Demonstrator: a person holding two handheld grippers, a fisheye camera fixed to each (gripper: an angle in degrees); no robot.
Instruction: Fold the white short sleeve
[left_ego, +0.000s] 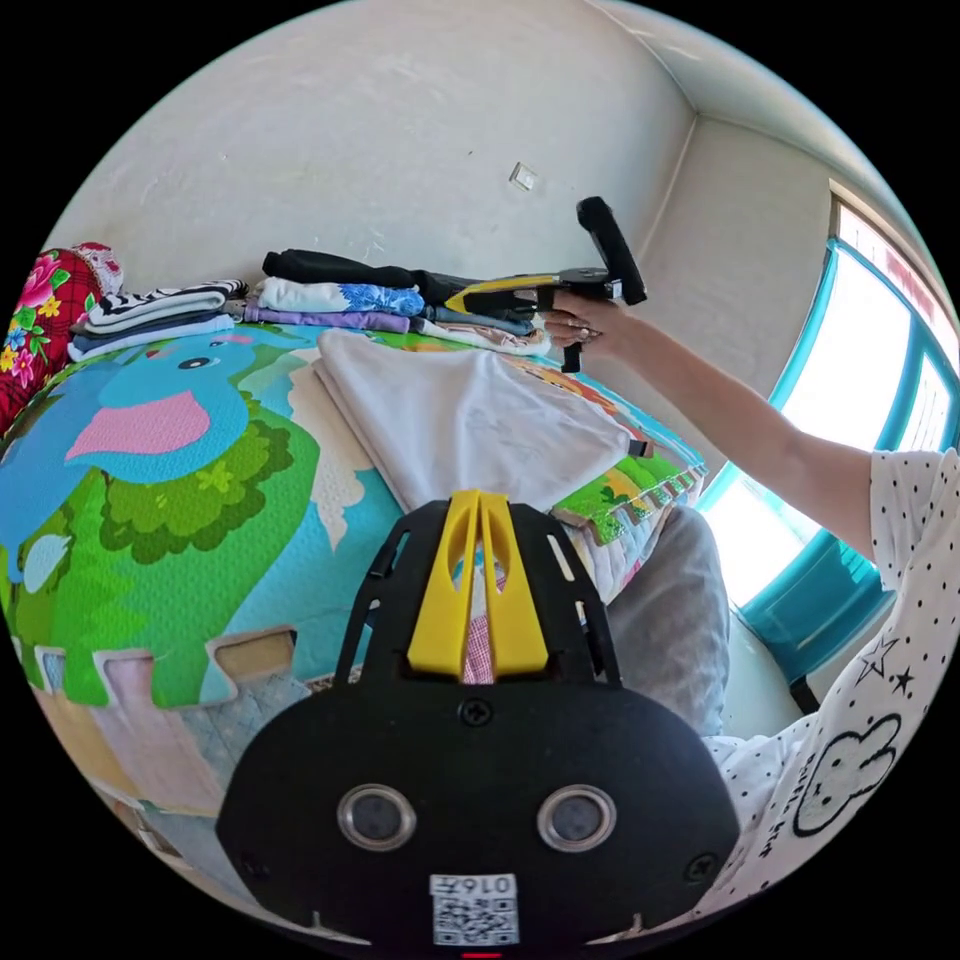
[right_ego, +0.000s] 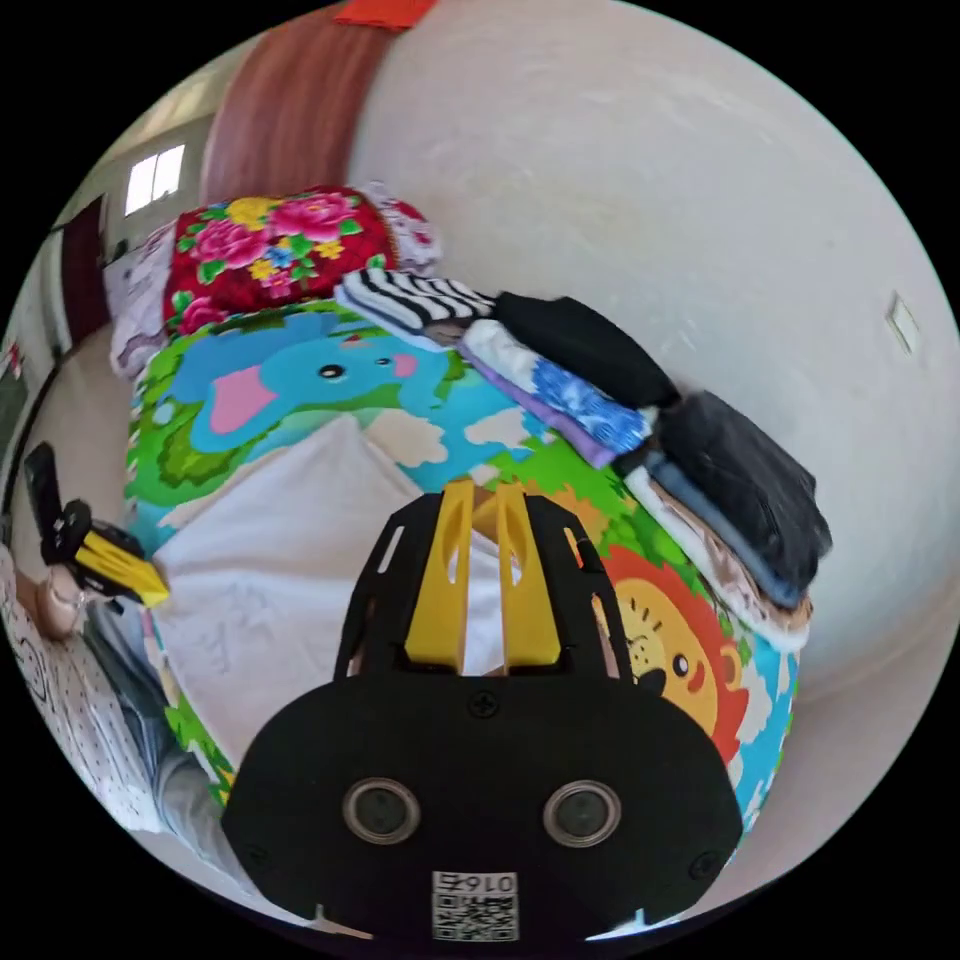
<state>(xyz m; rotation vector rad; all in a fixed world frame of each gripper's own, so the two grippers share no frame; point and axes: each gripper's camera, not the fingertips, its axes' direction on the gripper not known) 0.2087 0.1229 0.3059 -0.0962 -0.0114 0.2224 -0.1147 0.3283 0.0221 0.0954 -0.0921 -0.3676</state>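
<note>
- The white short sleeve (left_ego: 470, 420) lies folded into a flat oblong on the cartoon play mat (left_ego: 170, 470), centre of the left gripper view, its long axis running from the near mat edge up toward the wall.
- The left gripper (left_ego: 479, 500) sits just below the shirt's near edge, jaws nearly closed and gripping nothing; it looks like the nearer of the two.
- The right gripper (left_ego: 470, 298) hangs in the air at upper centre, above the shirt's far corner; in its own view the jaws (right_ego: 484, 490) are drawn close together and empty, with the shirt (right_ego: 270, 580) lower left.
- Judging by the tidy shape, folding looks almost done.
- Stacked folded clothes (right_ego: 640, 430) line the wall side, apart from the shirt; a floral cushion (right_ego: 270, 250) sits at upper left.
</note>
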